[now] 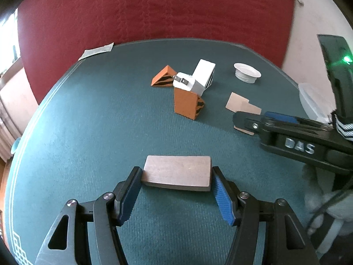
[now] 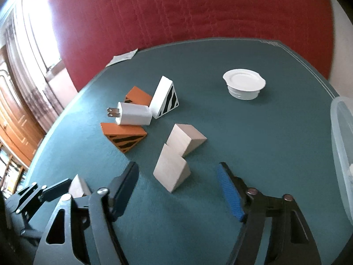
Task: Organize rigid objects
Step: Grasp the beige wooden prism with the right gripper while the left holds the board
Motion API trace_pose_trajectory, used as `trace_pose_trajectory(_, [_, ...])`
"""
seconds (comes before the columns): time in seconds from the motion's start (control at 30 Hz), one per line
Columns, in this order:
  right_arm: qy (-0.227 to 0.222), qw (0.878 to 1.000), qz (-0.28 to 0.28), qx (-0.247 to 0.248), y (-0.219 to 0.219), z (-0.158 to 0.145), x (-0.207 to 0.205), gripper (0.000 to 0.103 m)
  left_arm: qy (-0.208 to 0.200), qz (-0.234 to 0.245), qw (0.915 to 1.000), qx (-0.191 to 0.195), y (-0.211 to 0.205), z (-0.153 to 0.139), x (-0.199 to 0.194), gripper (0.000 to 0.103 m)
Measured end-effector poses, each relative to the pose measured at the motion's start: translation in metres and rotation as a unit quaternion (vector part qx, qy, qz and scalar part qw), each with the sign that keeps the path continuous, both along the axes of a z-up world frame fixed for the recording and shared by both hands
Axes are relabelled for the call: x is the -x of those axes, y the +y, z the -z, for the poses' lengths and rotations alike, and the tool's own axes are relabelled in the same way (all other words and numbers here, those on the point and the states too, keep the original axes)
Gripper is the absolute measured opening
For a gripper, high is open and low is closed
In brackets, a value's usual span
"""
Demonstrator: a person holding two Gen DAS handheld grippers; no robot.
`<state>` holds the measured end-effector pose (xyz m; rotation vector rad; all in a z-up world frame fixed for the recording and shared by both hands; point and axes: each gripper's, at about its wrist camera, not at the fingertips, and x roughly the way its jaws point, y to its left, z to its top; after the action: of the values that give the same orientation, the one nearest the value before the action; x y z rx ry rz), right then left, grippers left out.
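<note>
My left gripper (image 1: 176,174) is shut on a plain wooden block (image 1: 176,172), its two fingers pressing the block's short ends just above the green table (image 1: 88,121). My right gripper (image 2: 176,170) is open, its fingers either side of the nearer of two plain wooden wedges (image 2: 172,172), with the other wedge (image 2: 187,139) just beyond; it shows from the side in the left wrist view (image 1: 240,121). A white plug adapter (image 2: 132,113) rests on two orange striped wedges (image 2: 123,139) beside a white striped wedge (image 2: 165,98).
A white lid (image 2: 243,86) sits upside down at the far right of the table. A clear plastic container (image 2: 344,150) stands at the right edge. A paper slip (image 2: 122,57) lies at the far left edge. A red sofa (image 2: 176,11) backs the table.
</note>
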<state>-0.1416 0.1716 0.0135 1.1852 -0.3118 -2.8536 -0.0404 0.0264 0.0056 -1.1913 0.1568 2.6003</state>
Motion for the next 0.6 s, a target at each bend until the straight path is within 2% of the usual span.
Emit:
trace_pose_trajectory(0.03, [0.001, 1.0, 0.001, -0.003, -0.001, -0.001, 0.001, 0.062, -0.002, 0.0, 1.0, -0.001, -0.001, 0.001, 0.0, 0.068])
trace_pose_trajectory(0.1, [-0.002, 1.0, 0.002, -0.012, -0.004, 0.0, 0.005, 0.058, -0.002, 0.0, 1.0, -0.004, -0.001, 0.001, 0.0, 0.078])
trace_pose_trajectory(0.2, [-0.005, 1.0, 0.004, -0.026, -0.008, 0.0, 0.01, 0.049, 0.0, -0.002, 1.0, -0.006, -0.002, -0.001, 0.001, 0.086])
trace_pose_trajectory(0.5, [-0.009, 0.998, -0.011, -0.056, -0.012, 0.0, 0.01, 0.035, -0.006, -0.009, 0.9999, -0.007, -0.006, 0.002, 0.003, 0.087])
trace_pose_trajectory(0.6, [-0.008, 0.998, -0.022, -0.062, -0.009, -0.001, 0.004, 0.035, -0.01, -0.011, 0.9999, -0.007, -0.007, 0.003, 0.004, 0.087])
